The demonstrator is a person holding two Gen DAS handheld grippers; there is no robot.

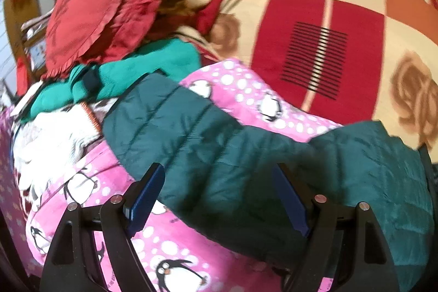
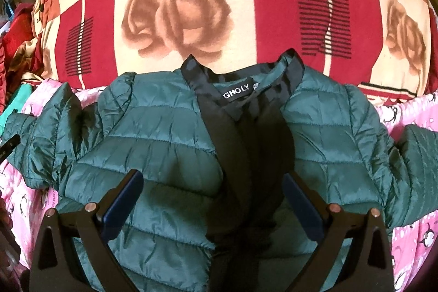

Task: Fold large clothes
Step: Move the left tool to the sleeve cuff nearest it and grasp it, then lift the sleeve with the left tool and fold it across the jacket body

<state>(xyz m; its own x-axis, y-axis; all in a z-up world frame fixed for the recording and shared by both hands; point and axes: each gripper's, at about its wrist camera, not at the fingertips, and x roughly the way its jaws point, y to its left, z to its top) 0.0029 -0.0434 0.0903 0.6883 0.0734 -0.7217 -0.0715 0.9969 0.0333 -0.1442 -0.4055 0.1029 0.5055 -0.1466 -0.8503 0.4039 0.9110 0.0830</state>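
Green quilted jacket (image 2: pixel 169 133) lies front-up and open on a pink penguin blanket (image 1: pixel 246 89), collar at 12 o'clock toward a red-and-cream rose bedspread (image 2: pixel 175 12), black lining and neck label (image 2: pixel 237 94) showing, sleeves out at 9 and 3. Right gripper (image 2: pixel 213 199) over the jacket's middle, jaws wide, holding nothing. Left gripper (image 1: pixel 219 196) likewise wide and empty above a sleeve (image 1: pixel 191 133); red cushion (image 1: pixel 82 21) at 10 o'clock.

Jacket (image 2: pixel 169 144) hem cut off by bottom edge, right cuff runs out of frame. Left wrist view motion-blurred; pile (image 1: pixel 115 18) items hard to ID. Blanket (image 2: pixel 410 237) mostly covered.
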